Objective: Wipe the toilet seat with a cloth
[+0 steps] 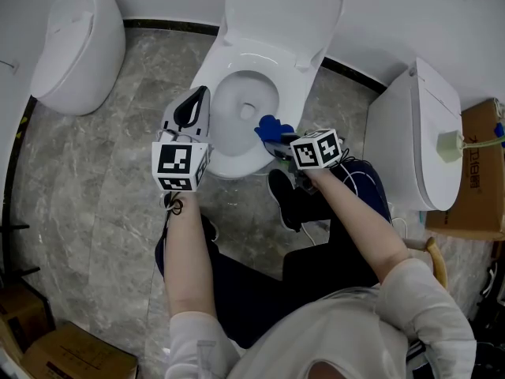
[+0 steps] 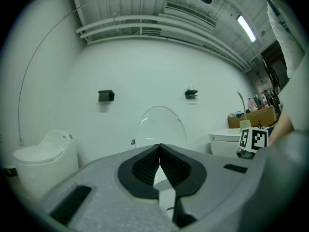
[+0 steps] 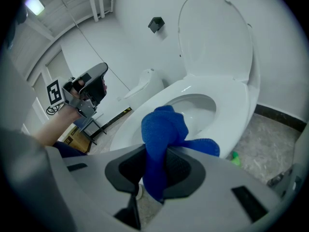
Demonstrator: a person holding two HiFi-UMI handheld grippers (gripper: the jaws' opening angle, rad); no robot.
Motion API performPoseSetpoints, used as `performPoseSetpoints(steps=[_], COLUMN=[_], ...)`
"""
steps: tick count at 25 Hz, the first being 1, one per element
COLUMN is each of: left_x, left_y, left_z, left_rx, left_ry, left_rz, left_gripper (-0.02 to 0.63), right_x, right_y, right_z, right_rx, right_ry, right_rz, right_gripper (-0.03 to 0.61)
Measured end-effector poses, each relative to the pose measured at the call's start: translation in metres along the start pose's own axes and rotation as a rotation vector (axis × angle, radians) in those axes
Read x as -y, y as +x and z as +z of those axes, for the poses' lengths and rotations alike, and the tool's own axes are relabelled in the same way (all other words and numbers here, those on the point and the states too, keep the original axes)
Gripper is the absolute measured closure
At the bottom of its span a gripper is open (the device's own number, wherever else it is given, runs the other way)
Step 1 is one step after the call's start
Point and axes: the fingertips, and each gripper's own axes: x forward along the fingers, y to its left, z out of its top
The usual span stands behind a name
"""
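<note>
Right claw (image 3: 155,170) pinching bunched blue cloth (image 3: 163,127) | cloth over front right rim of white toilet seat (image 3: 227,105) | left claw (image 2: 160,151) pressed together, holding nothing, at seat's left rim | lid (image 1: 284,6) raised upright | grey marble floor (image 1: 95,196) below

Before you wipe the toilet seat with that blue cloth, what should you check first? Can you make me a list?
1. Blue cloth clamped in the right gripper: ok.
2. Lid up, off the toilet seat: ok.
3. Left gripper shut, empty, away from the cloth: ok.
4. Cloth over the seat's rim: ok.
5. Cloth pressed flat against the seat: cannot tell.
</note>
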Motion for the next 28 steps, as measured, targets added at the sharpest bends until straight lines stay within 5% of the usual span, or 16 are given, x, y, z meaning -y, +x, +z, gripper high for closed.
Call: performPoseSetpoints(steps=[28], left_x=[0.007], left_y=[0.0], left_z=[-0.003], left_rx=[-0.01], left_ry=[0.017], left_rz=[-0.031], left_gripper=[0.604], right_x=[0.026], right_y=[0.001], right_z=[0.013], right_rx=[0.004], right_ry=[-0.026], right_rz=[-0.037], right_gripper=[0.492])
